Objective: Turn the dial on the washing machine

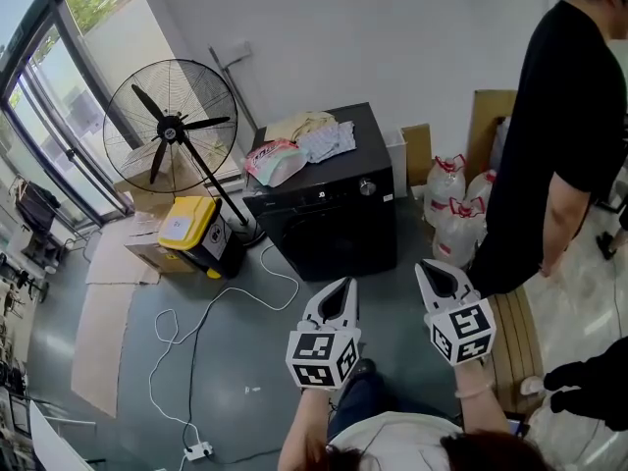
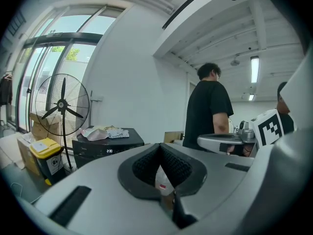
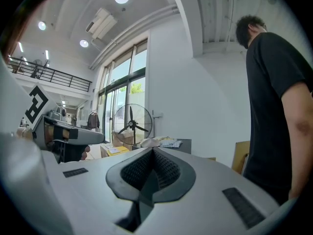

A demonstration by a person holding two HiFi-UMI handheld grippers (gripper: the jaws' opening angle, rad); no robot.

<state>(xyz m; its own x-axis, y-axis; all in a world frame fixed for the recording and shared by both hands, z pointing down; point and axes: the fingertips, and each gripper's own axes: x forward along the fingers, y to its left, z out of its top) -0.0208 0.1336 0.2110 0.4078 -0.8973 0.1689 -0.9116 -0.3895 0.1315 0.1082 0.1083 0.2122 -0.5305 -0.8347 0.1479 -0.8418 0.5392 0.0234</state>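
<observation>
I hold two smooth grey grippers, left gripper (image 1: 340, 300) and right gripper (image 1: 442, 281), each with its ribbed black pads pressed together on nothing. The one round, silvery dial (image 1: 368, 186) sits at the upper front of the single boxy black washing machine (image 1: 334, 232). It lies well apart from both gripper tips, out ahead of them.
</observation>
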